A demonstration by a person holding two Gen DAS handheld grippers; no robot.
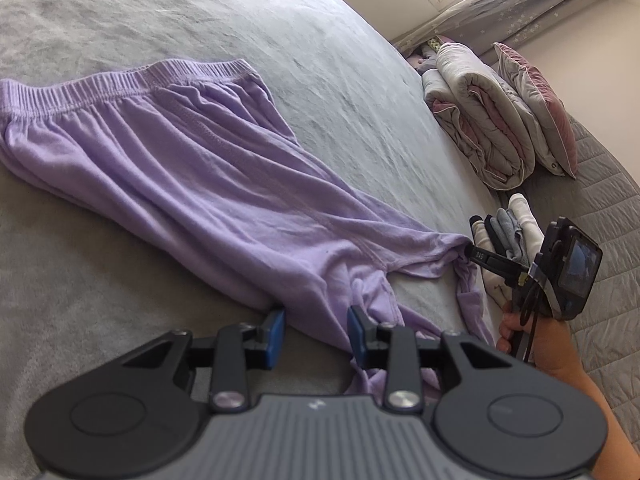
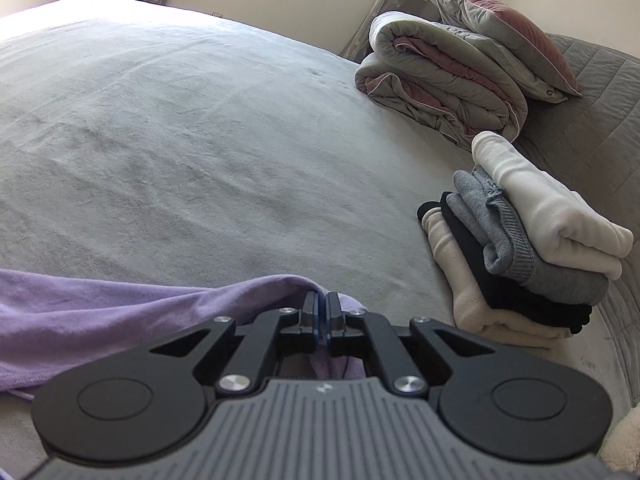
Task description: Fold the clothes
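Observation:
Lilac trousers lie flat on the grey bed cover, elastic waistband at the far left, legs running toward me. My left gripper is open, its blue pads on either side of one leg's lower end, with cloth lying between them. In the left wrist view my right gripper pinches the other leg's end at the right, held by a hand. In the right wrist view that right gripper is shut on the lilac cloth, which drapes off to the left.
A stack of folded clothes, white, grey, black and cream, sits at the right. Behind it lie a rolled grey-pink duvet and a pillow. Wide bare bed cover stretches beyond the trousers toward the window wall.

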